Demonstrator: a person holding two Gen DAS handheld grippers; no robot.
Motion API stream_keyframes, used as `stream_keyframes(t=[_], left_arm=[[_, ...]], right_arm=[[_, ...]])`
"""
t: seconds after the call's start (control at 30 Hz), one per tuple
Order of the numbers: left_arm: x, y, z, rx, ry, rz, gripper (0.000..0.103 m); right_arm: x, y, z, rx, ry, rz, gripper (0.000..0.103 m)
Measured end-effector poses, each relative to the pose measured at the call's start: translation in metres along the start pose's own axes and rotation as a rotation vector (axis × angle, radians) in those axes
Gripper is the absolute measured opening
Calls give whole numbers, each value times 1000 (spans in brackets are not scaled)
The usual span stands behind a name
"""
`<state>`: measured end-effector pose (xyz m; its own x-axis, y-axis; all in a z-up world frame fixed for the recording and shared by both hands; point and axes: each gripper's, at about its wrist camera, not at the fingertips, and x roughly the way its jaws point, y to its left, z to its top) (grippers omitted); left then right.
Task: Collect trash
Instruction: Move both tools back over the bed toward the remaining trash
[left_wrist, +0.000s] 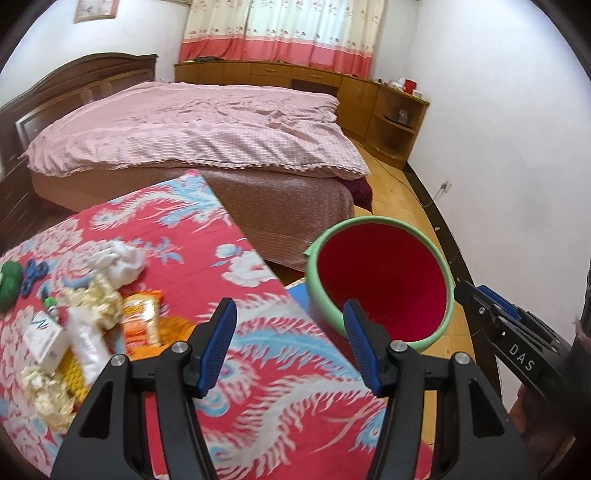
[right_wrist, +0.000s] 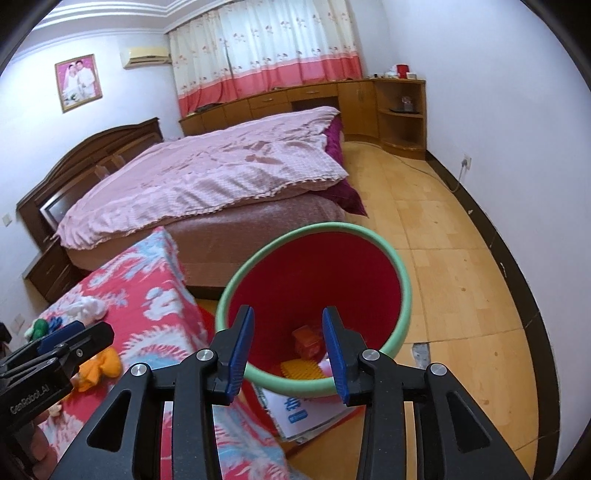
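A red bin with a green rim (left_wrist: 384, 288) (right_wrist: 314, 280) stands on the floor beside the table's right edge. In the right wrist view an orange-red packet (right_wrist: 306, 339) and a yellow piece (right_wrist: 299, 369) lie on its bottom. My right gripper (right_wrist: 288, 317) hangs open over the bin's near rim, nothing between its fingers. My left gripper (left_wrist: 290, 314) is open and empty above the red patterned tablecloth (left_wrist: 258, 387). To its left lies a litter pile: white tissue (left_wrist: 118, 262), crumpled yellowish paper (left_wrist: 96, 299), an orange wrapper (left_wrist: 142, 317) and a white box (left_wrist: 44, 336).
A green object (left_wrist: 9, 280) and a blue toy (left_wrist: 31, 273) lie at the table's far left. A printed booklet (right_wrist: 299, 410) sits under the bin on the wooden floor. A bed with a pink cover (left_wrist: 184, 125) stands behind the table, wooden cabinets (right_wrist: 399, 107) along the far wall.
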<state>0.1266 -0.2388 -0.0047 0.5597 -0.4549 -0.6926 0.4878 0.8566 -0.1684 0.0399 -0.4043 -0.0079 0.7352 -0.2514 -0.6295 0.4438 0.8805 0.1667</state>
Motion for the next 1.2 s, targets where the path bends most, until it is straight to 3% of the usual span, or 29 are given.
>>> stream_keyframes(t=[0.33, 0.7, 0.9, 1.2], left_arm=[[-49, 47, -15, -76, -56, 93, 60], [-91, 121, -44, -196, -84, 231, 60], [-98, 155, -64, -254, -71, 303, 60], [-79, 189, -87, -338, -5, 333, 60]], right_arm=[[-16, 42, -12, -26, 9, 101, 40], [-23, 95, -33, -81, 38, 208, 47], [-16, 121, -45, -117, 81, 253, 49], [5, 144, -59, -152, 150, 289, 52]])
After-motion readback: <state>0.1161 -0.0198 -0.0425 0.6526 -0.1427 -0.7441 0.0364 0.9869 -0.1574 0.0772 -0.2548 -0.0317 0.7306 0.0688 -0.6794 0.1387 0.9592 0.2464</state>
